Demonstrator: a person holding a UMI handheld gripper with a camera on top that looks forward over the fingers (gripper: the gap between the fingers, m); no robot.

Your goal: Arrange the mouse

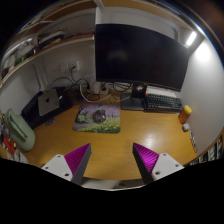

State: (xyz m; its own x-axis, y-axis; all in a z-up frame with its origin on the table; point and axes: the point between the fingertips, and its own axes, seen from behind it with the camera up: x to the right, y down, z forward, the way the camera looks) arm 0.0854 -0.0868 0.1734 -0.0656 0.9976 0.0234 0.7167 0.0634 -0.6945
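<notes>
Looking along the gripper (110, 165) from its own camera, both fingers are spread wide and hold nothing, well short of the mouse (99, 115) resting on a mousepad (98, 120) before the dark monitor (140, 55). An off-line approach could nudge the mouse off the pad or toward the keyboard (160, 102) just beside it.

No text, label or number is legible anywhere — nothing can be read.

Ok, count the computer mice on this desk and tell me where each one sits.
1. The mouse lies on the mouse pad, left of the keyboard, beyond the open hand-held gripper. Others may be hidden in the dim clutter.
</notes>
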